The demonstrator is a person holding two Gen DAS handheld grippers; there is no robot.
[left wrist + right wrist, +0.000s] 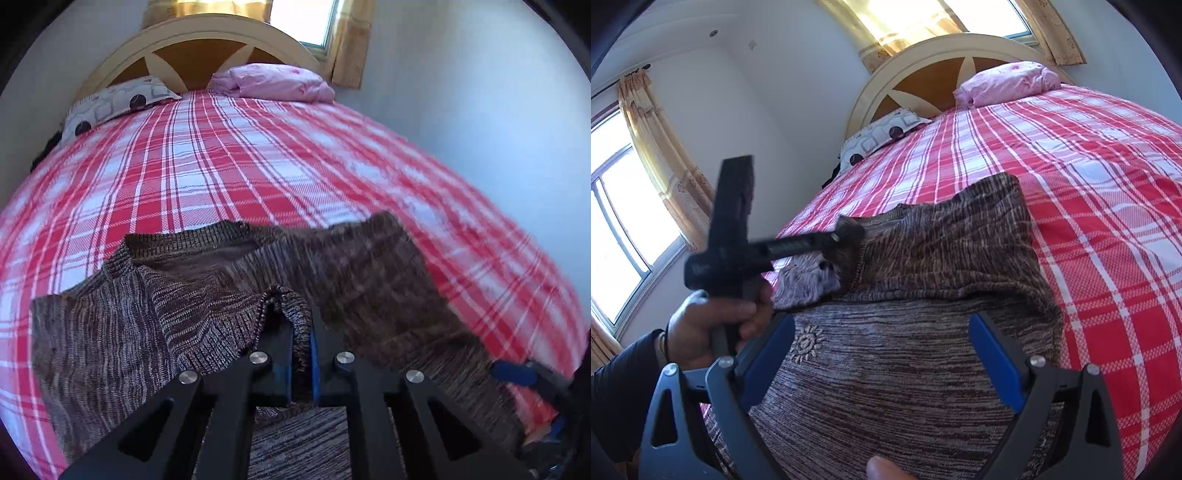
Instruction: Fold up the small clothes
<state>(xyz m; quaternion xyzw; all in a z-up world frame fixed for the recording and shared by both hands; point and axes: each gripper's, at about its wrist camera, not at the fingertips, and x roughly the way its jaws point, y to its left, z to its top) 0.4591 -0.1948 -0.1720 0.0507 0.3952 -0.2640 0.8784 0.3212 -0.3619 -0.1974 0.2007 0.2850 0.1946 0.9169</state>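
Mid-fold: your left gripper (301, 332) pinches the sweater (905, 332) edge; carry it toward 3 o'clock, right gripper (882, 354) fingers spread.

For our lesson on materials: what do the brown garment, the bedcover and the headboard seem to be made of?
Brown garment: knitted yarn, probably wool or acrylic; ribbed stitches, matte and marled. Bedcover: woven cloth, likely cotton; plaid weave, matte. Headboard: seemingly painted wood, with smooth cream framing around brown panels.

Brown-and-grey marled knit sweater (923, 354) is lying partly folded on the bed, neckline facing the headboard, one edge being lifted and bunching, sun-shaped emblem showing.
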